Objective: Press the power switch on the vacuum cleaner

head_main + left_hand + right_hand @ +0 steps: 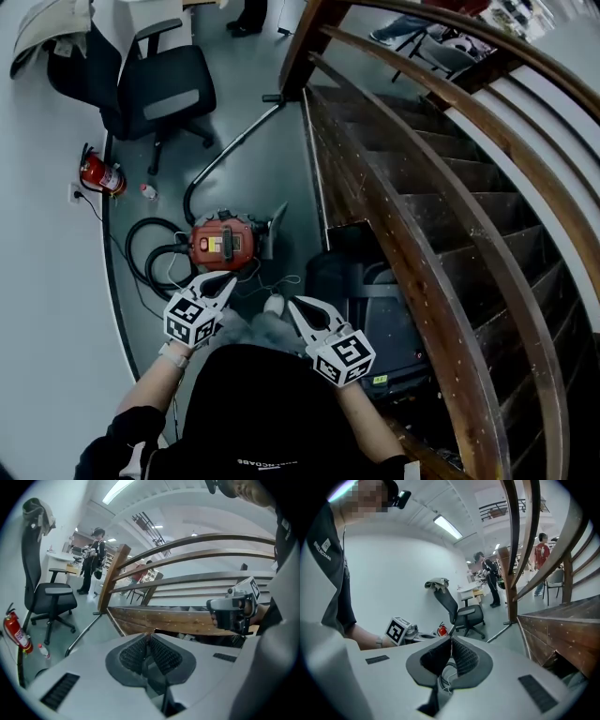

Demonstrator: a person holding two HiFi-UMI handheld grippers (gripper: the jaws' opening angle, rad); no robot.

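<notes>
Jaws pressed together and empty, the left gripper point(223, 281) and right gripper point(300, 307) hover side by side at lower centre, just below the red drum-shaped vacuum cleaner point(223, 242) at centre-left.

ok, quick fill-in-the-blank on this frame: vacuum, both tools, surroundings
1. The vacuum cleaner on the floor has a body coloured ____.
2. The left tool and the right tool each have their jaws ____, with nothing held between them.
3. In the head view, the black office chair stands to the ____ of the wooden staircase.

Missing words: red; shut; left
</notes>
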